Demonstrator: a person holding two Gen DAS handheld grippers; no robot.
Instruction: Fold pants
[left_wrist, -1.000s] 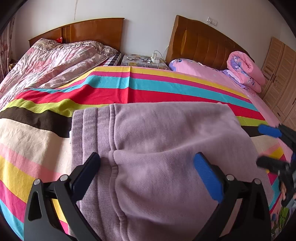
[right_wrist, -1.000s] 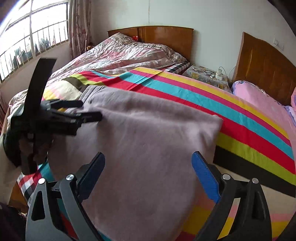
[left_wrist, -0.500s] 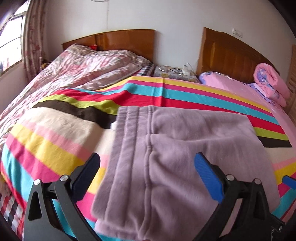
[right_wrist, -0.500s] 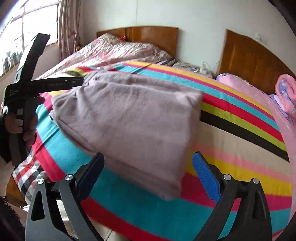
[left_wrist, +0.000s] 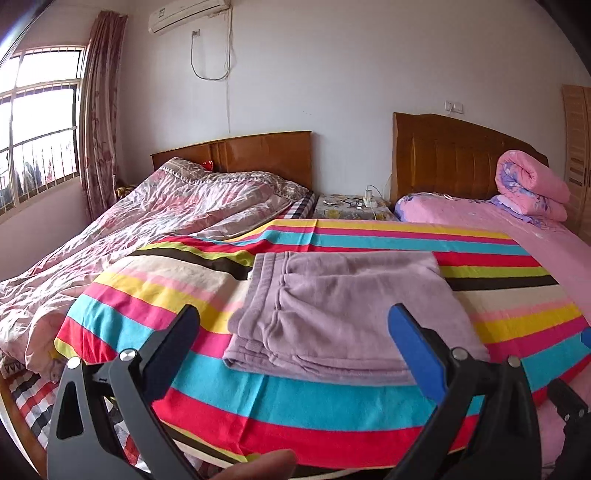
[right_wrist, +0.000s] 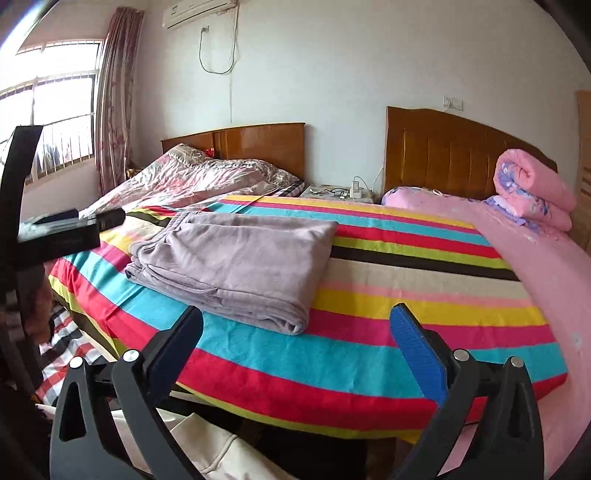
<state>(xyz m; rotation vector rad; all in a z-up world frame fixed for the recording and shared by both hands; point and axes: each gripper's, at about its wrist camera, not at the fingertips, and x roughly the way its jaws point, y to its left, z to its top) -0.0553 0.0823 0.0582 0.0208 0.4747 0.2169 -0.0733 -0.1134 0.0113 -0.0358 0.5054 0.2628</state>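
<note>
Here, two beds side by side under wooden headboards. Striped blanket (left_wrist: 332, 406) spread across both; rumpled floral quilt (left_wrist: 155, 218) at the left, rolled pink quilt (right_wrist: 532, 192) at the far right. Right wrist view alone: blanket's near edge hanging over the bed end, checked sheet (right_wrist: 70, 343) beneath, and the left claw (right_wrist: 85, 221) seen from the side by the blanket's left corner. Left wrist view alone: fingertip (left_wrist: 258, 467) at the bottom edge.

Pants (left_wrist: 347, 314), mauve, folded into a flat rectangle on the blanket's left part, waistband toward the window side, touching neither claw. Bare striped blanket all round the pants, widest to the right.

Left claw (left_wrist: 295, 336) jaws spread wide, nothing between. Right claw (right_wrist: 295, 332) likewise, just been opening further, holding nothing.
</note>
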